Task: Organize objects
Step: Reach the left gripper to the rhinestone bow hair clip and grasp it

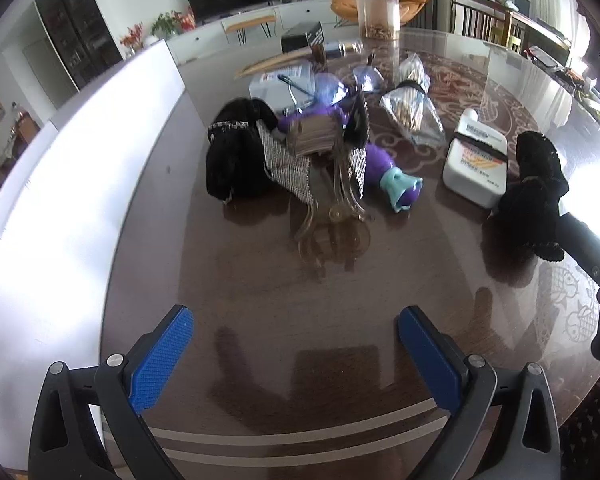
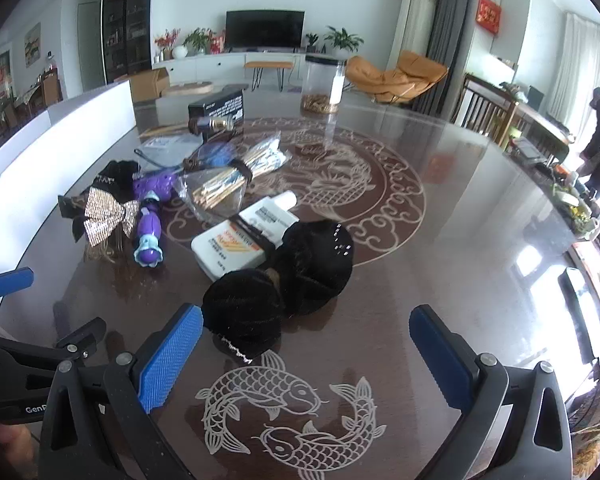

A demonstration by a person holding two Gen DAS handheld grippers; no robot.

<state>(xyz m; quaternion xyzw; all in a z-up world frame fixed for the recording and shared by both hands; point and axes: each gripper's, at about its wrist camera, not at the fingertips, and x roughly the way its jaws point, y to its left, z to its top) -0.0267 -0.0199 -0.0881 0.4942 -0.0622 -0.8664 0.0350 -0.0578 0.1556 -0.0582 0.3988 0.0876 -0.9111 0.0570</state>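
A black knit hat [image 2: 284,276] lies at mid-frame in the right wrist view, touching a white bottle [image 2: 244,236]. The right gripper [image 2: 306,354] hangs over the table [image 2: 460,240], jaws apart and empty. Only the left wrist view shows the left gripper [image 1: 296,356] spread wide, a glittery bow [image 1: 300,156] and purple toy [image 1: 384,172] above centre.

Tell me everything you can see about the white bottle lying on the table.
The white bottle is flat, rectangular, plastic-looking, with a white cap and an orange-and-grey label. It lies on its side on the table, cap pointing away. A black band crosses its middle. The black fabric item touches its near end.
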